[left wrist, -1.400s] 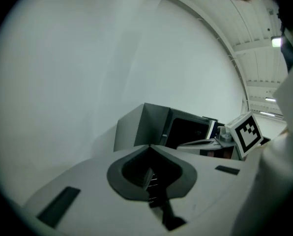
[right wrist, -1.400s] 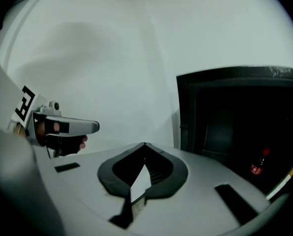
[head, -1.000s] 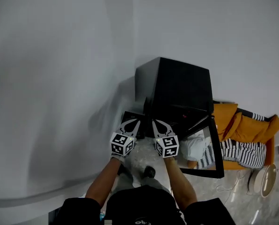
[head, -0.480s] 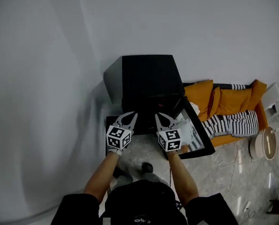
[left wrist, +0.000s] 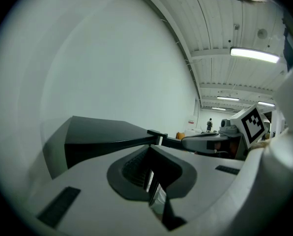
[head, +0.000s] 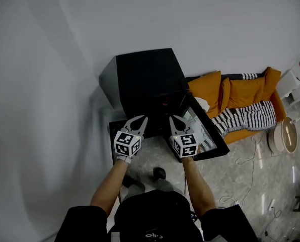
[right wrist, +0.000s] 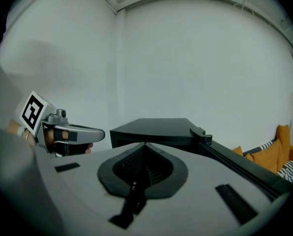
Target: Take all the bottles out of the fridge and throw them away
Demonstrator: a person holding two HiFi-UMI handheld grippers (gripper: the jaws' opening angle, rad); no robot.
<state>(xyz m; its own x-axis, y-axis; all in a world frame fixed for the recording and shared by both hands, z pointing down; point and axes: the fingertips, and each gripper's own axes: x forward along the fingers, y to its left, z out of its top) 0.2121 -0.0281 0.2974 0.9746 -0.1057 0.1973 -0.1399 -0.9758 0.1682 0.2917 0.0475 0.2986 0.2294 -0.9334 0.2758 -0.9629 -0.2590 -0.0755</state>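
- Head view looks steeply down on the left claw (head: 141,120) and the right claw (head: 174,120), held side by side just in front of the black fridge (head: 147,77).
- Each claw is pressed together with nothing between its tips; both gripper views show the tips meeting and only the fridge top beyond them.
- We see the fridge door (head: 206,131) swung open to the right, its glass facing up at us.
- We cannot make out any bottles: the inside of the fridge is dark from here, so we judge that they sit in there untouched.
- We judge the step in hand to be the reach into the fridge, and the task to be barely begun.
- To do it well, we spread a claw before it goes in, bring it low and level through the opening, and close on one bottle around its body.
- We keep the right claw away from the door edge, which lies just beside it.
- We see no bin in any view, so we would have to find one before carrying anything off.
- The floor (head: 155,158) is pale polished stone, and the fridge backs onto a plain white wall (head: 64,44).
- To the right lie an orange sofa (head: 240,92) with a striped blanket (head: 243,117), and loose cables (head: 245,160) trail on the near floor, a likely trip risk.
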